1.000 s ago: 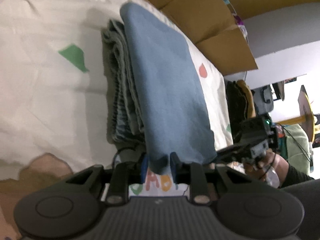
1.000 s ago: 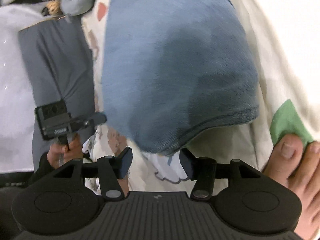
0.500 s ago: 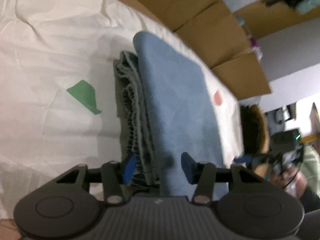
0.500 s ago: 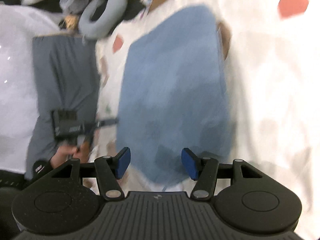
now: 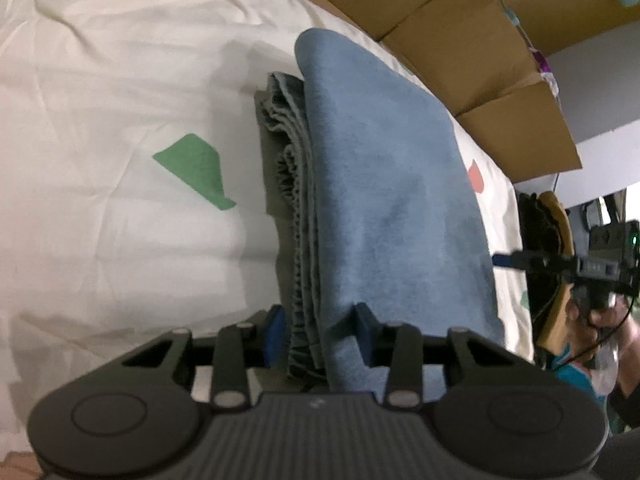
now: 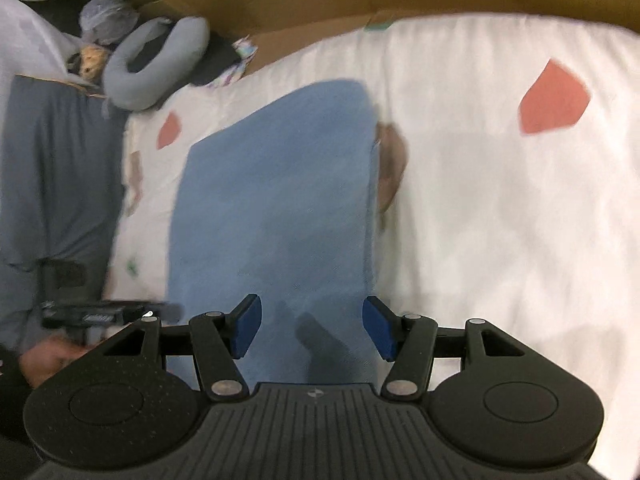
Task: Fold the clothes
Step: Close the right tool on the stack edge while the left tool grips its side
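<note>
A folded blue cloth (image 5: 392,184) lies on top of a folded grey garment (image 5: 288,160) on the white bed sheet (image 5: 100,120). My left gripper (image 5: 320,326) has the near end of this stack between its jaws. The jaws are closing, and both pads press into the cloth layers. In the right wrist view the blue cloth (image 6: 280,184) lies flat, with my right gripper (image 6: 312,330) open above its near edge and nothing between the fingers. The right gripper (image 5: 504,260) also shows at the stack's right side, and the left gripper (image 6: 100,312) at the lower left.
Brown cardboard boxes (image 5: 460,40) line the far side of the bed. A grey neck pillow (image 6: 156,64) and a dark grey garment (image 6: 52,168) lie off the bed's left edge. The sheet carries a green patch (image 5: 196,168) and a red patch (image 6: 554,98).
My left gripper let go of the blue cloth's corner, opened, and now closes around the end of the whole stack. The right gripper rose and tilted, so its view shifted up the bed.
</note>
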